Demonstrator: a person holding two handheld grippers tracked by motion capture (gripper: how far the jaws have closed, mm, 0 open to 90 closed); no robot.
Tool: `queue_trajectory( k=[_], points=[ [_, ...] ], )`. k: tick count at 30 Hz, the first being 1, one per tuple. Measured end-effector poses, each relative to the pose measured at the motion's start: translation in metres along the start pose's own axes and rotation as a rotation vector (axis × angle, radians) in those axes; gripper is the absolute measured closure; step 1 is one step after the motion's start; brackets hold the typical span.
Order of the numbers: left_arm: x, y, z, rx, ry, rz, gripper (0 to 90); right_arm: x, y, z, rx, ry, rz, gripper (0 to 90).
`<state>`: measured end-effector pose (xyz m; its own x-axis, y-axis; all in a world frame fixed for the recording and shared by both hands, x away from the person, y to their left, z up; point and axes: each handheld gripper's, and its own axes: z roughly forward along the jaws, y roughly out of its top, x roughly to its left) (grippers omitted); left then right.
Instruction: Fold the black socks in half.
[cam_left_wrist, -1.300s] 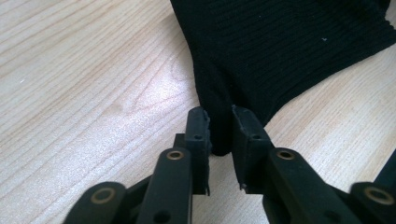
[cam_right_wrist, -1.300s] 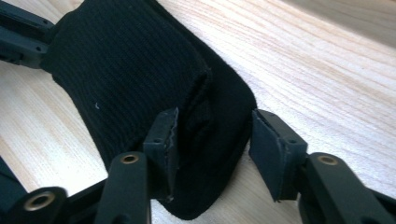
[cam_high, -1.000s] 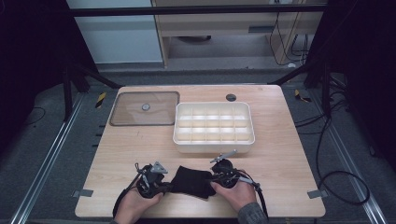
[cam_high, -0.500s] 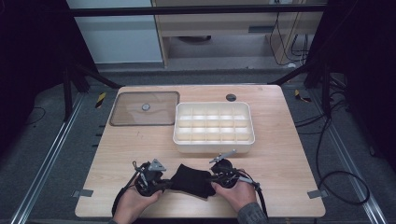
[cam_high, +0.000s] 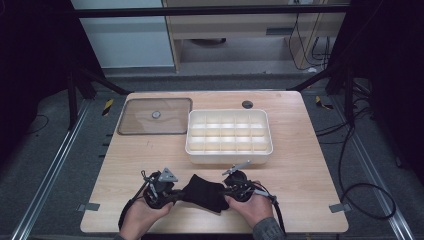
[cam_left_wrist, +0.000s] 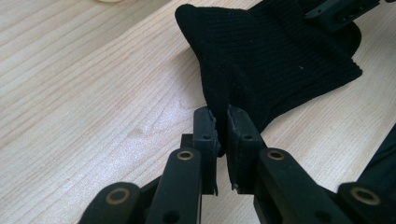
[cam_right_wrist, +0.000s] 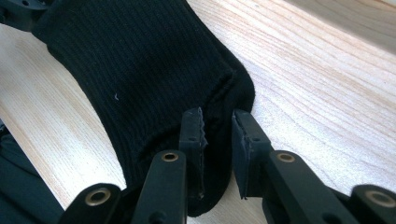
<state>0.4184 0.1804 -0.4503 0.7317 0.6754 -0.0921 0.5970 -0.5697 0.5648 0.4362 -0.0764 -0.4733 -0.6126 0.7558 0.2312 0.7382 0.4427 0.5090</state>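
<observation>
While both grippers pinch the black sock (cam_high: 204, 191) on the desk (cam_high: 310, 165), keep the jaws tight and lift both ends evenly.

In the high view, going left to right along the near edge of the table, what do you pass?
Left gripper → black sock → right gripper, each pinching an end of the sock on the wooden table.

There were two grippers, left gripper (cam_high: 176, 193) and right gripper (cam_high: 223, 192), one black sock (cam_high: 204, 192), one white compartment tray (cam_high: 229, 151), and one transparent lid (cam_high: 155, 116).
</observation>
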Motion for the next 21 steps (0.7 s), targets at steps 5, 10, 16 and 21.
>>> queue_trajectory(
  k=[5, 10, 16, 21],
  points=[
    [-0.0007, 0.0019, -0.0028, 0.000, 0.002, 0.007, 82.6, 0.0025, 0.0013, 0.0007, 0.000, 0.001, -0.008, 75.8],
    [-0.0005, 0.0023, -0.0047, -0.001, 0.005, 0.011, 82.6, 0.0054, 0.0031, 0.0012, 0.003, 0.003, -0.014, 76.0],
    [-0.0019, 0.0032, -0.0062, -0.003, 0.001, 0.019, 82.6, 0.0068, 0.0045, 0.0023, 0.002, 0.002, -0.019, 76.1],
    [-0.0039, 0.0049, -0.0076, -0.007, 0.004, 0.024, 82.6, 0.0082, 0.0055, 0.0028, 0.004, 0.001, -0.016, 76.0]
  ],
)
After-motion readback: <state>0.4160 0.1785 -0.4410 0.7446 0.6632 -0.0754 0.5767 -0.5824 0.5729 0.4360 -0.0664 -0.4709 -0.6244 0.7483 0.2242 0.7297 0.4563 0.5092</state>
